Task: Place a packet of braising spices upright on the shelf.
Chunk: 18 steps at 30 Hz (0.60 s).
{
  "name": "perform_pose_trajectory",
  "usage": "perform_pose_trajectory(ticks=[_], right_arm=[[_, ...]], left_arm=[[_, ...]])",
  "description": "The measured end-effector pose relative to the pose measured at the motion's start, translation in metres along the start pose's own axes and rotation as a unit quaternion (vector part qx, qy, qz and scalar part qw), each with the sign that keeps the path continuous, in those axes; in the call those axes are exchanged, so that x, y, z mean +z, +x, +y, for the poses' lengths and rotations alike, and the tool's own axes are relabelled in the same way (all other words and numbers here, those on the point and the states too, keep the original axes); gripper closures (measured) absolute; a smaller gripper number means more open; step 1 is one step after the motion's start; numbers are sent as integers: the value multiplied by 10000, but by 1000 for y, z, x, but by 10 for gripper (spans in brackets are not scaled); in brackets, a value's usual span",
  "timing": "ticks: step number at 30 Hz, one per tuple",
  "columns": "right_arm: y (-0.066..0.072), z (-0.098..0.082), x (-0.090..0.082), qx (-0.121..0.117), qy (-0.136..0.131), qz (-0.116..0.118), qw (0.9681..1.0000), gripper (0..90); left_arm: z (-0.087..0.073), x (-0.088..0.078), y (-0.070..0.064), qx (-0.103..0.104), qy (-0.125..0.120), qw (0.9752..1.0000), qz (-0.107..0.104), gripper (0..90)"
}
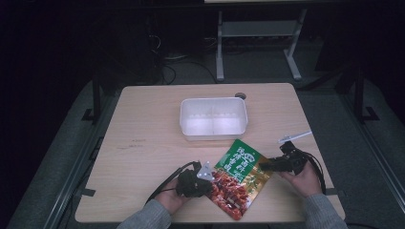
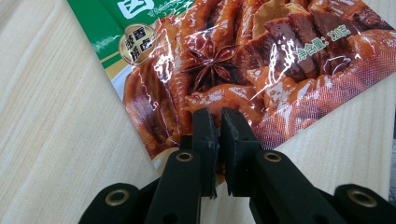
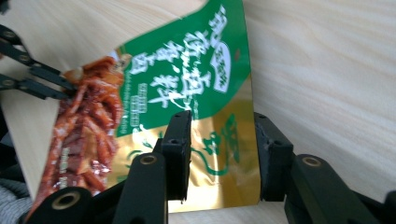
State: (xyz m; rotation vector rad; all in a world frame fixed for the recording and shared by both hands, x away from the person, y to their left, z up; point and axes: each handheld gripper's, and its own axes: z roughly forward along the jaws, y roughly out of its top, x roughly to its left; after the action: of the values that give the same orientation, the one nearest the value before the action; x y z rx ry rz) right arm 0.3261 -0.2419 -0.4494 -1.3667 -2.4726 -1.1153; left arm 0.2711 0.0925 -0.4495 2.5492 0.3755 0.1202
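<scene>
A food pouch (image 1: 239, 176), green on top with a red picture of braised meat below, lies flat on the wooden table (image 1: 143, 143) near its front edge. My left gripper (image 1: 212, 179) is shut on the pouch's red lower-left edge; in the left gripper view the pouch (image 2: 224, 60) runs between the nearly touching jaws of that gripper (image 2: 218, 114). My right gripper (image 1: 267, 166) comes in from the right at the pouch's gold corner. In the right gripper view its jaws (image 3: 222, 116) stand apart on either side of the pouch (image 3: 187, 84), not pressing it. The left gripper (image 3: 65, 86) shows farther off.
A white, empty plastic container (image 1: 213, 119) stands behind the pouch at the table's middle. A small white-and-blue stick-like item (image 1: 294, 137) lies at the right edge. A dark round spot (image 1: 240, 95) sits at the far edge. Dark floor and a stand's legs lie beyond.
</scene>
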Motion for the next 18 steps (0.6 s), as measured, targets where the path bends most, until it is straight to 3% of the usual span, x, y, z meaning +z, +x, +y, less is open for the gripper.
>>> perform_pose_trajectory(ticks=[2,3,4,5,8,9,11,18], right_arm=[[-1,0,1,36,22,16,10000,636],[-3,0,2,83,-7,272,9996,680],[-3,0,2,83,-7,272,9996,680],[-4,0,1,101,-148,629,9979,698],[-2,1,2,53,-84,469,9989,709],[-1,1,7,34,87,234,9997,718],[1,1,12,-39,241,57,9997,743],[2,1,15,-10,315,-130,9994,827]], left_arm=[[0,0,0,-6,-5,10000,-3,839],[0,1,0,-19,-19,10000,-10,839],[0,1,0,-19,-19,10000,-10,838],[0,1,0,-16,-17,10000,-12,837],[0,1,1,-35,-42,10000,-27,834],[0,1,0,-31,-47,10000,-22,833],[0,1,0,-1,-33,10000,-9,831],[1,0,0,20,-51,10000,15,805]])
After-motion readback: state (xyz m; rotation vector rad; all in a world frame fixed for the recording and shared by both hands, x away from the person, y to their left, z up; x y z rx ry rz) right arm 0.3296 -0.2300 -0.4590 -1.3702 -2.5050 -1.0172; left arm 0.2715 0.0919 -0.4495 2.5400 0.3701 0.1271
